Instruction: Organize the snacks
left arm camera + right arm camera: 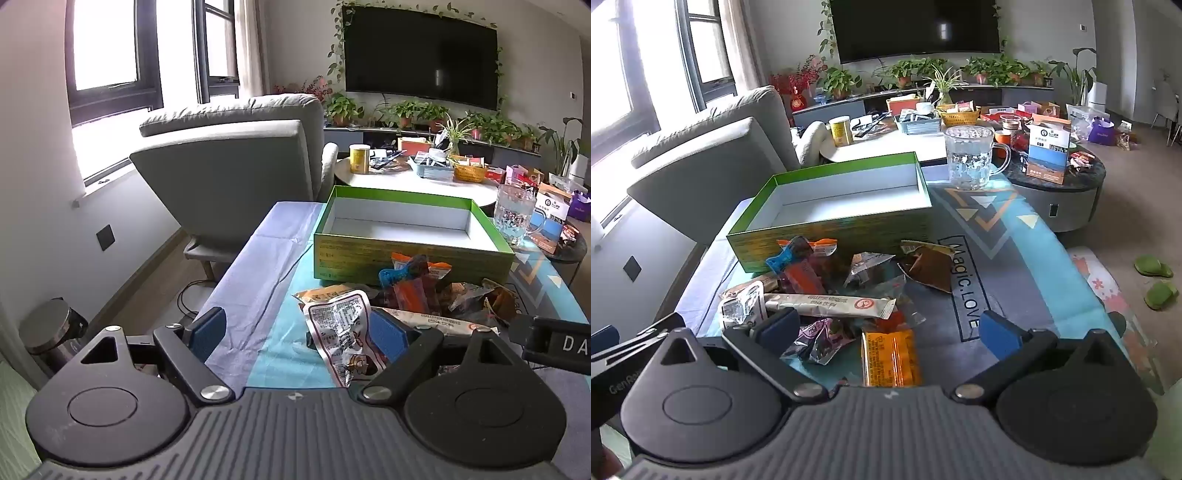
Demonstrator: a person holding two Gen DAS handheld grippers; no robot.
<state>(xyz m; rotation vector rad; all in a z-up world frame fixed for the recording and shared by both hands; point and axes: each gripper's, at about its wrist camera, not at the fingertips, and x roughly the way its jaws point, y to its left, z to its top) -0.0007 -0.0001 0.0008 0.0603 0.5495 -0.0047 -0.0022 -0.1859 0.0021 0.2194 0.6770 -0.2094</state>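
An open green box point(406, 254) point(831, 232) with a bare white inside stands on the table. In front of it lies a pile of snack packets point(424, 291) point(827, 280). My left gripper point(297, 332) is open wide at the pile's left edge. A crumpled silver packet point(340, 332) lies between its fingers, close to the right pad point(388, 332); no pad presses on it. My right gripper point(890, 330) is open over the pile's near side. An orange packet point(890, 356) and a purple packet point(820, 339) lie loose between its fingers. A long white stick packet point(831, 304) lies just beyond them.
A glass mug point(971, 158) stands right of the box. A grey armchair point(229, 166) is behind the table's left end. Beyond are a cluttered white table point(406, 177) and a dark round table point(1056, 177). The blue patterned cloth point(1015, 266) covers the table.
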